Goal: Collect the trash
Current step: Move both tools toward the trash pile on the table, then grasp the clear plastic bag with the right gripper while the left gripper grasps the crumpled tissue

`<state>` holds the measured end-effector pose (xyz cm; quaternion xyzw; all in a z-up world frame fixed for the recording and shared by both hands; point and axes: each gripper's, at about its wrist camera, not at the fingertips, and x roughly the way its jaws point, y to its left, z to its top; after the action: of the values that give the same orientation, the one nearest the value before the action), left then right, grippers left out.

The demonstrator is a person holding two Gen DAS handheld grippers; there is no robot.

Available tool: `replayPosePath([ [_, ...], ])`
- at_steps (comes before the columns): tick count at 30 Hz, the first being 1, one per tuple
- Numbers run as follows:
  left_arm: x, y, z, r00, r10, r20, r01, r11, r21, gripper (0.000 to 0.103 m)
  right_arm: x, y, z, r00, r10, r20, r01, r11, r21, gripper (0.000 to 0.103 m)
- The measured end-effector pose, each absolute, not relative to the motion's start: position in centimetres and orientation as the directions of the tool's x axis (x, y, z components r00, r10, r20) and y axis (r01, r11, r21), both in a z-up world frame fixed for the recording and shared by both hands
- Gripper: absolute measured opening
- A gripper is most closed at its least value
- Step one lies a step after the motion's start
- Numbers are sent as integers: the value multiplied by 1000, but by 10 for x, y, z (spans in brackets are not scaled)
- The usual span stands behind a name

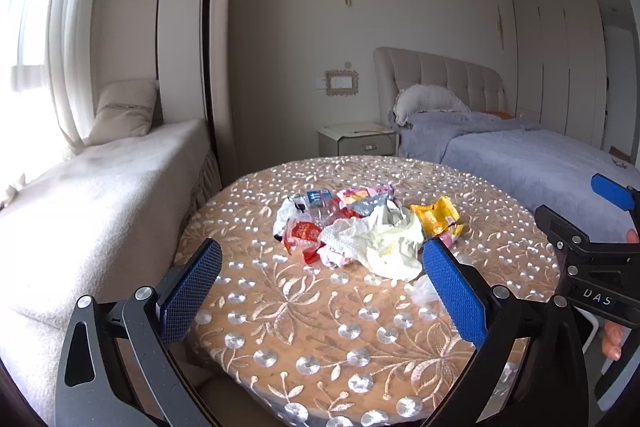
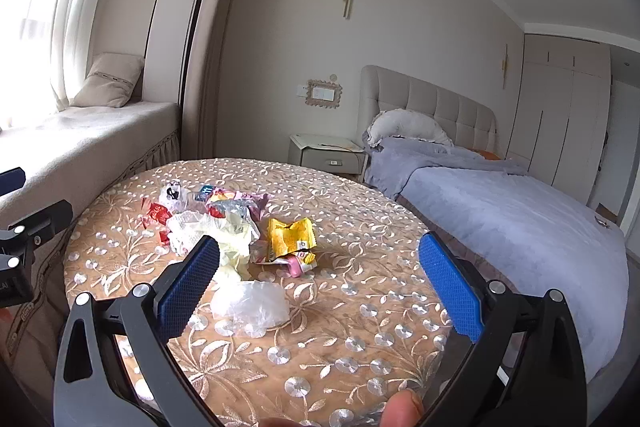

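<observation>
Trash pile (image 1: pixel 352 227) lies mid on round worktop (image 1: pixel 320 327), w/ yellow wrapper (image 2: pixel 290 239) at its right edge & clear plastic bag (image 2: pixel 250 305) just beside; items under are hard to make out. Left tongs (image 1: pixel 320 287) & right tongs (image 2: pixel 320 281) are spread wide, holding nothing. Bed (image 2: pixel 500 211) is behind.

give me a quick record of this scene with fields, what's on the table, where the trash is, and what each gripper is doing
surface: round table with an embroidered cloth
trash pile: crumpled wrappers and tissue near the table's middle
yellow wrapper: at the pile's right edge
clear plastic bag: apart from the pile, nearest the grippers
left gripper: open, empty, above the table
right gripper: open, empty, facing the clear bag
trash bin: none in view
</observation>
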<state>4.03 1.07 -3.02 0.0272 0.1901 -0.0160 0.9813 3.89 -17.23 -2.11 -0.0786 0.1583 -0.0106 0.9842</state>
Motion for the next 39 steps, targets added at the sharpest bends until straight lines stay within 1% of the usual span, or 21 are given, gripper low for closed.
replayPosePath([
  [4, 62, 15, -43, 916, -31, -401, 45, 999, 25, 98, 63, -167, -42, 931, -11, -366, -49, 987, -153, 99],
  [7, 82, 15, -51, 900, -62, -431, 69, 998, 0, 98, 86, -164, -60, 900, 26, -435, -93, 987, -133, 99],
  [13, 118, -1, -62, 888, -84, -453, 112, 993, 35, 98, 118, -156, -88, 849, 39, -528, -136, 980, -147, 99],
  [16, 131, -5, -68, 877, -85, -472, 124, 991, 51, 98, 135, -153, -101, 795, 94, -599, -192, 976, -102, 99],
  [18, 137, -6, -70, 871, -89, -484, 128, 991, 48, 98, 142, -151, -106, 770, 116, -628, -216, 973, -85, 99],
  [23, 152, -9, -74, 855, -106, -507, 148, 988, 43, 98, 155, -148, -116, 732, 146, -666, -250, 966, -62, 98],
  [24, 155, -12, -75, 853, -102, -512, 149, 988, 52, 98, 157, -148, -118, 724, 148, -673, -257, 964, -63, 90],
  [25, 158, -15, -76, 851, -102, -516, 154, 986, 58, 98, 158, -148, -121, 713, 156, -683, -269, 961, -60, 75],
  [26, 160, -17, -77, 848, -104, -520, 160, 985, 63, 98, 161, -148, -123, 702, 159, -694, -274, 960, -58, 70],
  [28, 166, -22, -78, 841, -121, -528, 177, 983, 57, 98, 164, -151, -127, 684, 172, -709, -291, 956, -48, 53],
  [29, 169, -25, -79, 837, -131, -531, 188, 981, 54, 98, 164, -153, -127, 681, 180, -710, -295, 955, -41, 50],
  [31, 176, -32, -80, 830, -149, -537, 208, 977, 51, 98, 166, -156, -126, 678, 195, -709, -301, 953, -26, 35],
  [34, 187, -47, -84, 821, -162, -548, 235, 970, 64, 98, 165, -164, -122, 685, 201, -700, -293, 956, -12, 28],
  [39, 203, -71, -95, 801, -177, -572, 273, 958, 86, 98, 161, -192, -109, 749, 149, -646, -225, 974, -37, 26],
])
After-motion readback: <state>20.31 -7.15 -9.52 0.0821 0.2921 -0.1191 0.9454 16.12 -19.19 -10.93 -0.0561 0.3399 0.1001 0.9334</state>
